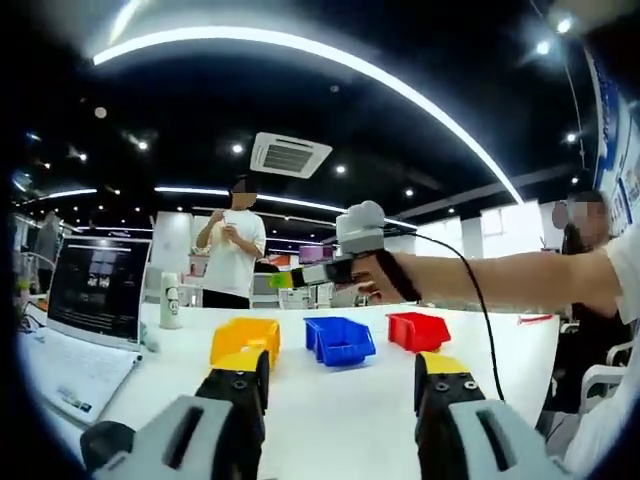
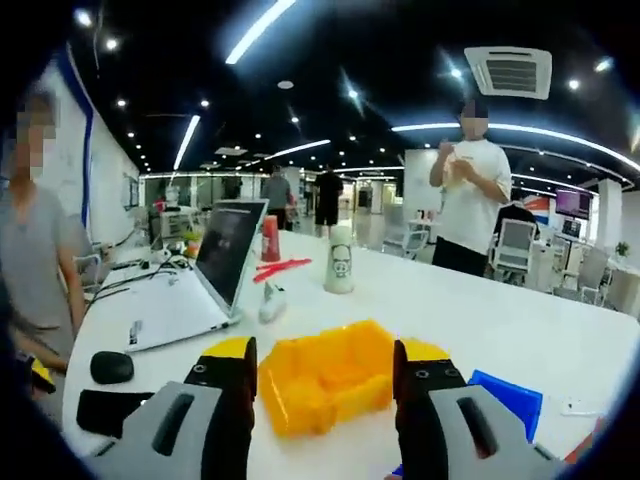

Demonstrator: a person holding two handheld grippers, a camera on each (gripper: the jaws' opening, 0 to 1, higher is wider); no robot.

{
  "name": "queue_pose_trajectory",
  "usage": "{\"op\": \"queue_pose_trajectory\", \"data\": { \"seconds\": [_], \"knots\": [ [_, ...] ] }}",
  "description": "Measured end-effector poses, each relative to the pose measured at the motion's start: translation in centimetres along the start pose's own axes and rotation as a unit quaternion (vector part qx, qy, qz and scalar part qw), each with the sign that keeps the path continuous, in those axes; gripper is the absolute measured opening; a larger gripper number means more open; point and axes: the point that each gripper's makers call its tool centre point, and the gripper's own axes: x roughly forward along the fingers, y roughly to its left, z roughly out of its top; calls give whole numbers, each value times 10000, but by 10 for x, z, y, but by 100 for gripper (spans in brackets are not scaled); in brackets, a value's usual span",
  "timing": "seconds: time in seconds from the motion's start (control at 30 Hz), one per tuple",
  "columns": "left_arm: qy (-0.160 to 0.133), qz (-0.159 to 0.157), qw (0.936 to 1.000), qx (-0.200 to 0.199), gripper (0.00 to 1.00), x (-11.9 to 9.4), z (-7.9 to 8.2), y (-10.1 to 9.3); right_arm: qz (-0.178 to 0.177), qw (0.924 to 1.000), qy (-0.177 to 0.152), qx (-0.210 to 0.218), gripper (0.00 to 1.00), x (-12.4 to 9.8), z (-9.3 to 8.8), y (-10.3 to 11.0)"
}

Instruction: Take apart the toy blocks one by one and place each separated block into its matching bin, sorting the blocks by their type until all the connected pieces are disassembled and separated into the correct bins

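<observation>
Bare table before three bins; laptop alongside.

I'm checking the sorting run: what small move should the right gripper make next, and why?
Probably lower the right gripper to the white table to find blocks: its jaws stand open and empty above the yellow bin, which looks empty.

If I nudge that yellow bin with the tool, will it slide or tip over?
Probably slide: the yellow bin looks like thin moulded plastic, empty, so likely light, resting on a smooth white table. Its low, wide shape makes tipping unlikely, and its walls look stiff.
</observation>
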Motion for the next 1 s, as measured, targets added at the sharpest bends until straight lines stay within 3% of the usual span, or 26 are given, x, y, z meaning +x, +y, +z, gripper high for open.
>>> {"op": "queue_pose_trajectory", "data": {
  "seconds": [0.3,0.37,0.5,0.6,0.9,1.0],
  "knots": [
    [54,60,9999,60,59,13,2,-2,-33,9988,-310,-367,55,-119,-5,-14],
    [71,7,10000,53,59,16,4,-7,-125,9984,-476,-279,56,-141,-4,-23],
    [103,-61,9999,91,59,23,11,-15,-438,9965,-541,-455,57,-198,-17,-44],
    [75,-105,9999,76,59,28,19,-20,-647,9955,-628,-307,56,-241,-29,-52],
    [87,-199,9997,59,59,37,29,-33,-1070,9909,-812,107,54,-330,-67,-58],
    [99,-208,9997,81,59,37,31,-35,-1182,9893,-838,139,54,-351,-74,-57]
  ]
}}
